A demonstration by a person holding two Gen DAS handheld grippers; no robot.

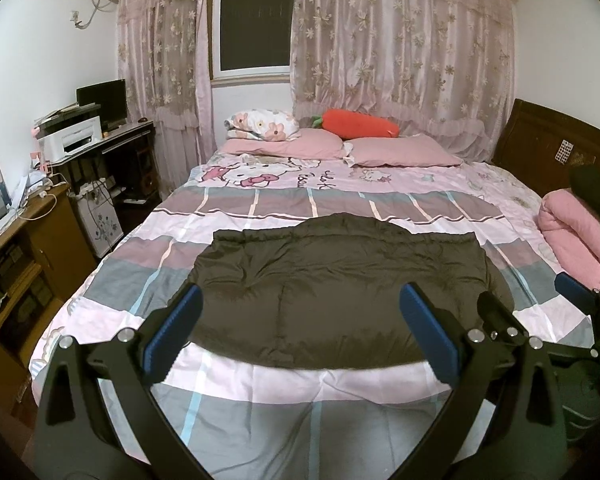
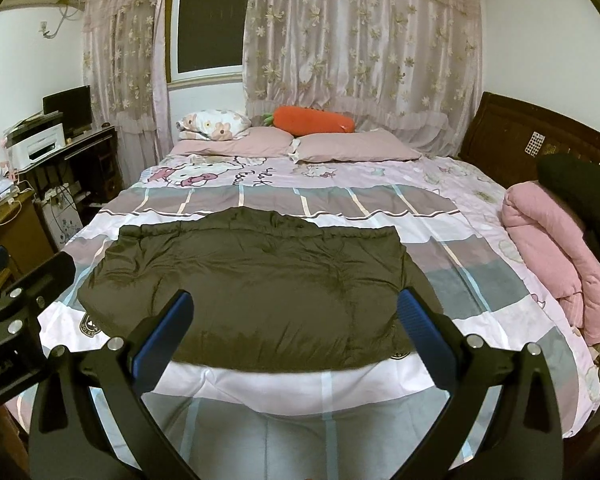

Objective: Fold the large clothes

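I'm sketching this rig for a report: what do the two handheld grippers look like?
Both match: the left gripper and right gripper have matte black angular frames with triangular cutouts, silver round bolts at the joints, and two blue ribbed finger pads each. No cables or sleeves show.

My dark olive padded jacket (image 1: 332, 280) lies flat and folded into a broad rectangle mid-bed, hood bump at its far edge, near edge facing me.
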